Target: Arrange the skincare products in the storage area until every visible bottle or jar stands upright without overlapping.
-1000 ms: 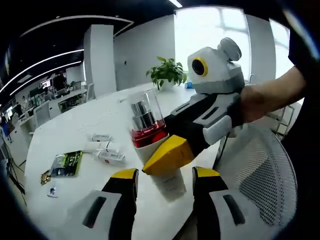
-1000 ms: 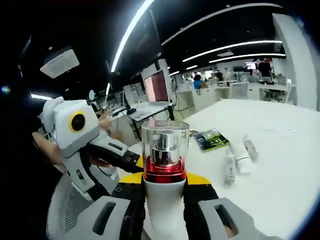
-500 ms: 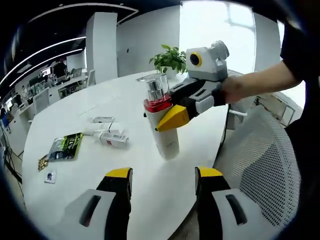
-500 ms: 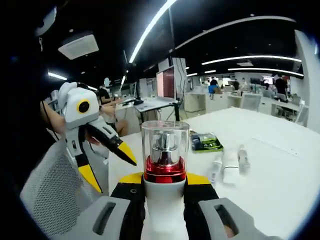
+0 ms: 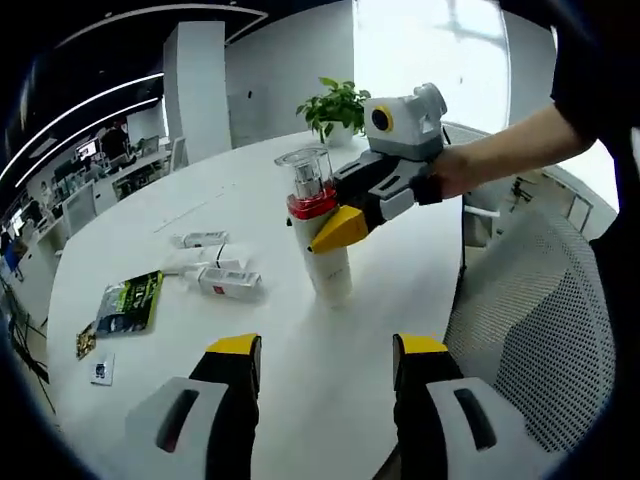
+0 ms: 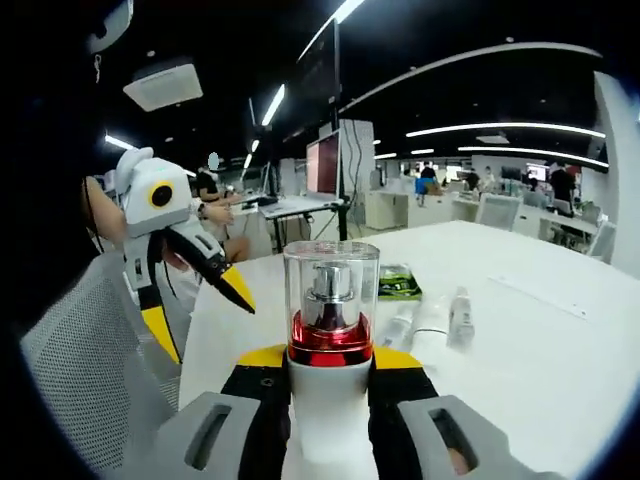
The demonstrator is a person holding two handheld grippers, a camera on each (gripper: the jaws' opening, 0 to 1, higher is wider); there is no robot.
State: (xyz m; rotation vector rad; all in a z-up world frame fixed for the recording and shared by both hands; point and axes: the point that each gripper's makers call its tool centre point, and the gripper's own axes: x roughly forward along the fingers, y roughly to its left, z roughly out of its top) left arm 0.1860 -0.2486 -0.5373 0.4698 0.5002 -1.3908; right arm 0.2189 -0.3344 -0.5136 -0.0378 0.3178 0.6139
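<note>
A white bottle [image 5: 328,268] with a red collar and a clear cap stands upright, its base on the white table [image 5: 300,380]. My right gripper [image 5: 330,232] reaches in from the right and is shut on the bottle's upper body. In the right gripper view the same bottle [image 6: 330,300] rises between my right gripper's [image 6: 330,362] yellow-tipped jaws. My left gripper [image 5: 328,348] hangs open near the table's edge, short of the bottle, nothing between its jaws. It also appears at the left as the left gripper [image 6: 200,315], jaws spread. Small white tubes [image 5: 222,278] lie flat left of the bottle.
A green packet [image 5: 128,303] and small sachets [image 5: 98,370] lie further left on the table. A potted plant [image 5: 338,100] stands at the far edge. A mesh chair [image 5: 530,330] sits close on the right. The tubes [image 6: 432,315] and green packet [image 6: 400,283] lie beyond the bottle.
My left gripper has drawn back from the bottle, staying open. The right gripper has kept its hold and carried the bottle further in over the table, down to the surface.
</note>
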